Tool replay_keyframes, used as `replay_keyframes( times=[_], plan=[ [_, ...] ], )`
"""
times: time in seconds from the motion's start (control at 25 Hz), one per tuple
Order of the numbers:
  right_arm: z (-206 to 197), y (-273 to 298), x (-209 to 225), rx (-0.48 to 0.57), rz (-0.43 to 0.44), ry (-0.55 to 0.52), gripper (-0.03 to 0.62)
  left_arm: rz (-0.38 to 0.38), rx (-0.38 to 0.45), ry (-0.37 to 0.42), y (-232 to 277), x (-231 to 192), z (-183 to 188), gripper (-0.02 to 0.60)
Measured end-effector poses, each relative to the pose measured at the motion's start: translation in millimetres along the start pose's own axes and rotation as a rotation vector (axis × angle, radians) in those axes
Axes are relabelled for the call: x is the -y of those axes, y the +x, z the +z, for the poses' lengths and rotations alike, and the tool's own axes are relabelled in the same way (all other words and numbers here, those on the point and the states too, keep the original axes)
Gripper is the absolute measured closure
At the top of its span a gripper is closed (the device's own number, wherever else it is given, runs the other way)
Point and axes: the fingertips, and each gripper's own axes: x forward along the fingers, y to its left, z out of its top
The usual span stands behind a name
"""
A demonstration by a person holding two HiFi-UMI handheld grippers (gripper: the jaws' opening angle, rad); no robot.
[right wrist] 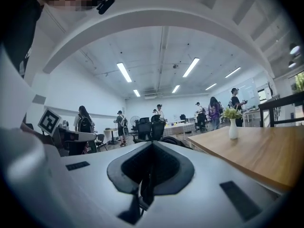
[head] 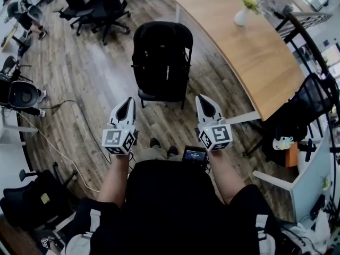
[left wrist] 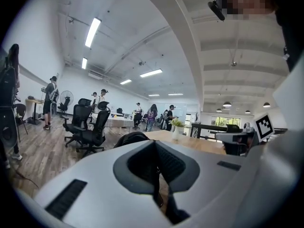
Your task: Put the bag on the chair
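A black backpack (head: 162, 57) stands upright on a black chair (head: 159, 96) in the middle of the head view, just beyond both grippers. My left gripper (head: 128, 101) is shut and empty, pointing at the chair's near left leg. My right gripper (head: 202, 98) is also shut and empty, a little right of the chair. Neither touches the bag or the chair. In the left gripper view the bag's rounded top (left wrist: 130, 137) peeks over the closed left gripper (left wrist: 154, 144). The bag's top (right wrist: 175, 140) likewise shows just past the closed right gripper (right wrist: 152, 144).
A long wooden table (head: 249, 52) with a white vase of flowers (head: 241, 14) stands right of the chair. Black office chairs (head: 101, 7) stand at the back left, another (head: 311, 102) at the right. A cable (head: 64, 142) trails over the wooden floor. People stand far off.
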Motion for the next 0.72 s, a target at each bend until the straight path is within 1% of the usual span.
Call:
replay_keyframes(
  times=[0.28,0.52,0.72],
  plan=[
    [-1.8,-6.8,2.6,-0.004,-0.020,0.014,0.583,-0.021,-0.022,-0.018,-7.5,5.1,-10.4,0.577],
    [-4.5,-20.0,12.9,-0.003,-0.051,0.009,0.583,-0.029,-0.017,-0.008,-6.4,17.2,-11.7,0.577],
    [-5.9,-24.6,17.0,-0.003,-0.051,0.007,0.583,-0.031,-0.017,-0.004,-5.9,23.7,-12.5,0.577]
  ],
)
